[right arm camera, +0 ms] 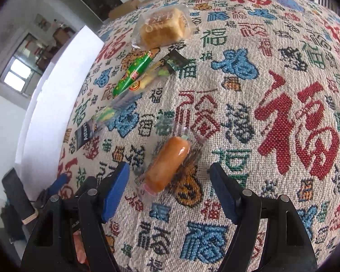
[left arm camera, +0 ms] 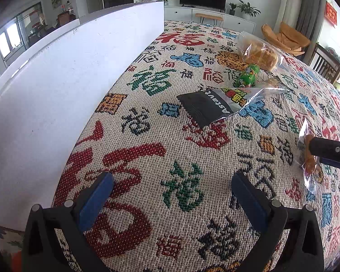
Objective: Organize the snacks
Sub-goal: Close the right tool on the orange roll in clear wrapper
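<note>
An orange sausage (right arm camera: 176, 151) in a clear wrapper lies on the patterned tablecloth (right arm camera: 283, 124). My right gripper (right arm camera: 170, 167) hangs open over it, a blue pad on either side and neither touching. In the left wrist view that sausage (left arm camera: 309, 161) and the right gripper (left arm camera: 317, 153) show at the right edge. Farther off lie a black and silver snack packet (left arm camera: 215, 106), a green sausage (left arm camera: 248, 77) and a wrapped cake (right arm camera: 162, 28). My left gripper (left arm camera: 172, 176) is open above bare cloth, holding nothing.
A tall white box wall (left arm camera: 56, 90) runs along the table's left side. A clear packet of yellow sticks (right arm camera: 147, 79) lies beside the green sausage. Beyond the table are a TV cabinet (left arm camera: 215, 15), a chair (left arm camera: 326, 65) and an orange seat (left arm camera: 285, 38).
</note>
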The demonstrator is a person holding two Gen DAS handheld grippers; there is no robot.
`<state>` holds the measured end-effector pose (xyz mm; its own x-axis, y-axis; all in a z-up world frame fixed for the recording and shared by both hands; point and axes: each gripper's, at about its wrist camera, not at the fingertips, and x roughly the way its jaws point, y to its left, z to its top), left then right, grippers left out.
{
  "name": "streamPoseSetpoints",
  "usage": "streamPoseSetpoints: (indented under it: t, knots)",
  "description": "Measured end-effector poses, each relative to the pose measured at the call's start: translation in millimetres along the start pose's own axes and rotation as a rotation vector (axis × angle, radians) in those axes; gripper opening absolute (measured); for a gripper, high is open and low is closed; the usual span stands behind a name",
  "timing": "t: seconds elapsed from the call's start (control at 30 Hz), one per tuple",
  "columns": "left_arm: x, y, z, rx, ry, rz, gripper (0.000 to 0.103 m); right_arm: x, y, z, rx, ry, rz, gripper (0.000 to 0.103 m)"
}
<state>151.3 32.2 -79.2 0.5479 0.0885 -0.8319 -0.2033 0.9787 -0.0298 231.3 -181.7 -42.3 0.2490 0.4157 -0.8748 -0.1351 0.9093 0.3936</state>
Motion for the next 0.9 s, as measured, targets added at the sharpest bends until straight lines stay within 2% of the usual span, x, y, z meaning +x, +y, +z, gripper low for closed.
streamPoseSetpoints:
  t: [0.1, 0.27, 0.4, 0.47, 0.53, 0.7, 0.8, 0.9]
  knots:
    - [-0.2, -0.2, -0.1, 0.0, 0.0, 0.001, 0.103, 13.2, 22.5, -2.9, -0.082, -0.053, -0.053, 0.078]
    - [0.0, -1.7, -0.1, 0.013, 0.002, 0.009, 0.103, 28.9, 59.0, -18.9, -0.32, -0.121, -0.152, 0.077]
    - [0.4, -0.9, 0.4, 0.0, 0.0, 0.0, 0.103, 19.8, 42.2, -21.1, -0.344, -0.128, -0.153, 0.073]
    - [0.1, -2.0, -0.6, 0.005, 0.0, 0.005, 0.103, 16.7, 39.8, -24.1, -0.415, -0.119, -0.195, 0.059]
    - [0.0, -2.4, -1.2, 0.004, 0.001, 0.004, 0.103, 16.3, 39.7, -26.4, -0.477, -0.108, -0.219, 0.052]
    - [-0.1, -2.5, -0.9, 0.006, 0.001, 0.005, 0.103, 7.1, 17.5, -22.9, -0.484, -0.123, -0.272, 0.05]
    - [-0.2, -2.6, -0.8, 0.006, 0.001, 0.005, 0.103, 0.1, -8.5, -18.5, -0.433, -0.166, -0.313, 0.051]
    - [-0.3, -2.6, -0.6, 0.006, 0.002, 0.005, 0.103, -9.2, -34.6, -16.6, -0.349, -0.216, -0.312, 0.051]
